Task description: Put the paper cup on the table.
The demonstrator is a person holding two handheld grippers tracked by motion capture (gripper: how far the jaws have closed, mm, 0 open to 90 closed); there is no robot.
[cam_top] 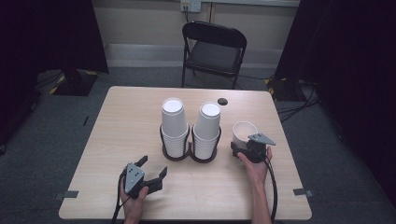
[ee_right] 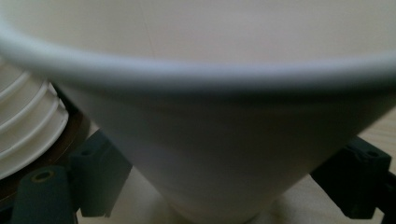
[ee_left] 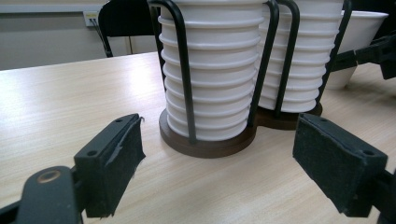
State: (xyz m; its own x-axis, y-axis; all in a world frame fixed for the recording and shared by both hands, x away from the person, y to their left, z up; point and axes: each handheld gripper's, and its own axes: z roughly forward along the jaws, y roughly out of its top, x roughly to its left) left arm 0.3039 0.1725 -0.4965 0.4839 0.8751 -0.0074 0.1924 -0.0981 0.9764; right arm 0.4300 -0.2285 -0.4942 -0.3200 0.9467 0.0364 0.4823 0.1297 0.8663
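Here a single white cup (cam_top: pixel 244 133) stands upright toward the worktop's (cam_top: pixel 130 121) right edge, just beside the rack (cam_top: pixel 188 154) of two cup stacks (cam_top: pixel 174 127) at the middle. The right tongs (cam_top: pixel 243 148) sit either side of its base, touching or not I cannot tell. The left tongs (cam_top: pixel 153 167), spread and empty, sit near the front edge.

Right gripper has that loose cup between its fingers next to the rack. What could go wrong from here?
1. The right gripper holds the thin white cup low on its wall; squeezing harder might crush or tilt it.
2. The cup sits close beside the black wire holder; swinging it left could knock the right stack.
3. The left gripper is open, pointing toward the holder's base; pushing forward could shove the holder.
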